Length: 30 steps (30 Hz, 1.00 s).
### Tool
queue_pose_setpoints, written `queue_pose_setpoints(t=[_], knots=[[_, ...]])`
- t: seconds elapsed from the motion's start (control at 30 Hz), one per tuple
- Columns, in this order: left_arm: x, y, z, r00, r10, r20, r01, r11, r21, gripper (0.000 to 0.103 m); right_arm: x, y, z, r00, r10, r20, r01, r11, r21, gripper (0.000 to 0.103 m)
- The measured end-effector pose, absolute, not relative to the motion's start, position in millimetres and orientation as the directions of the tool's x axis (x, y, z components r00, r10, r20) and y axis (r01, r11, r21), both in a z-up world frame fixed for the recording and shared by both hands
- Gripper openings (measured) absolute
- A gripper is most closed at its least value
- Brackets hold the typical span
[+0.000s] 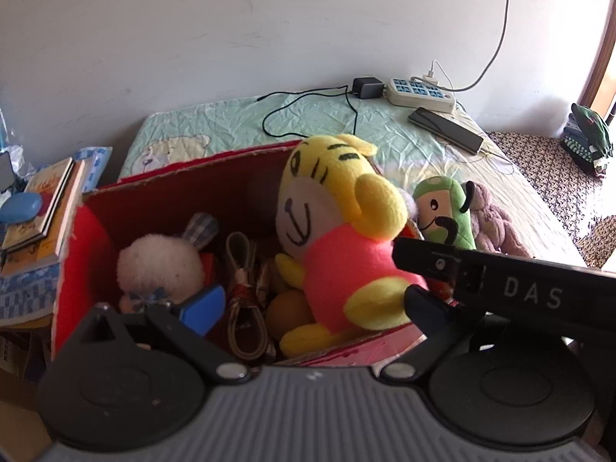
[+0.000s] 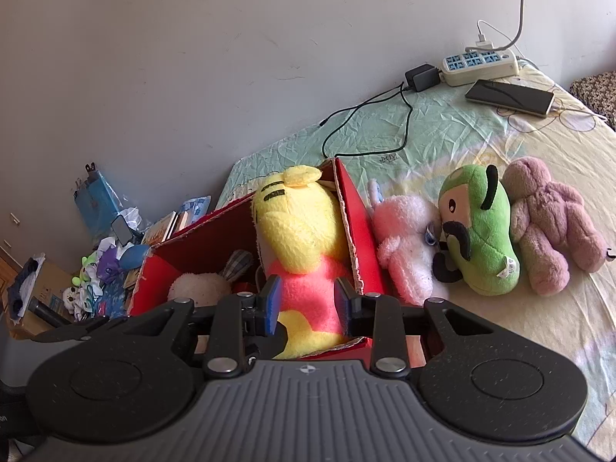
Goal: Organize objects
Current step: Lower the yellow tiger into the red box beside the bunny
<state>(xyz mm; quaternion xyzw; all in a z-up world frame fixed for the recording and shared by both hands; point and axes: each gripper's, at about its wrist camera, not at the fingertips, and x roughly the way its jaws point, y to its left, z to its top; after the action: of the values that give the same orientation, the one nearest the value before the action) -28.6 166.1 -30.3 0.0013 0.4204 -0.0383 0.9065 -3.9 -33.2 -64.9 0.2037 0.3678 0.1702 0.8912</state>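
1. Yellow-and-pink plush tiger (image 2: 298,254) stands propped in the red cardboard box (image 2: 356,215), leaning on the box's wall at 3 o'clock, head above the rim; your right gripper (image 2: 307,304) has its blue pads (image 2: 274,300) pressed on either side of the pink torso, closed part-way on the toy.

2. Your grip at the waist looks chosen to lower the tiger upright into the free corner, since the rest of the box is taken.

3. Your left gripper (image 1: 308,300) hangs over the box's 6 o'clock edge, jaws spread wide and holding nothing; one blue pad (image 1: 204,308) shows, while the other finger is hidden behind your right tool's black body crossing in at 3 o'clock.

4. Already in the box: a white fluffy toy (image 1: 159,265) at 9 o'clock, coiled cord (image 1: 242,308) in the middle and an orange ball (image 1: 287,313) beside the tiger's leg.

5. Waiting outside, at 3 o'clock of the box on the bed: a pale pink plush (image 2: 408,250) against the box wall, then a green moustached plush (image 2: 481,231), then a mauve bear (image 2: 550,223), each touching the next.

6. Crumpled green-and-cream bedsheet (image 2: 462,134) carries it all; at 12 to 1 o'clock by the white wall lie a power strip (image 2: 481,63), a black adapter (image 2: 421,77) and a phone (image 2: 510,98).

7. Books (image 1: 42,211) and clutter crowd the 9 o'clock side.
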Motion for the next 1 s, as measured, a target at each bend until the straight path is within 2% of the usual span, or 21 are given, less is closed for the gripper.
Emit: queue_pose_setpoints(t=[0.33,1.0], knots=[[-42.9,172.8,-20.6,0.658,-0.026,-0.752,0.036,0.999,-0.004,0.1,-13.3,-28.0,-56.0,0.684,0.429,-0.59,-0.16,0.877,0.452,0.033],[-46.9,176.1,-33.8,0.6,0.079,-0.796,-0.051,0.997,0.061,0.1,-27.9,-17.9,-53.0,0.688,0.372,-0.623,-0.136,0.909,0.393,0.037]])
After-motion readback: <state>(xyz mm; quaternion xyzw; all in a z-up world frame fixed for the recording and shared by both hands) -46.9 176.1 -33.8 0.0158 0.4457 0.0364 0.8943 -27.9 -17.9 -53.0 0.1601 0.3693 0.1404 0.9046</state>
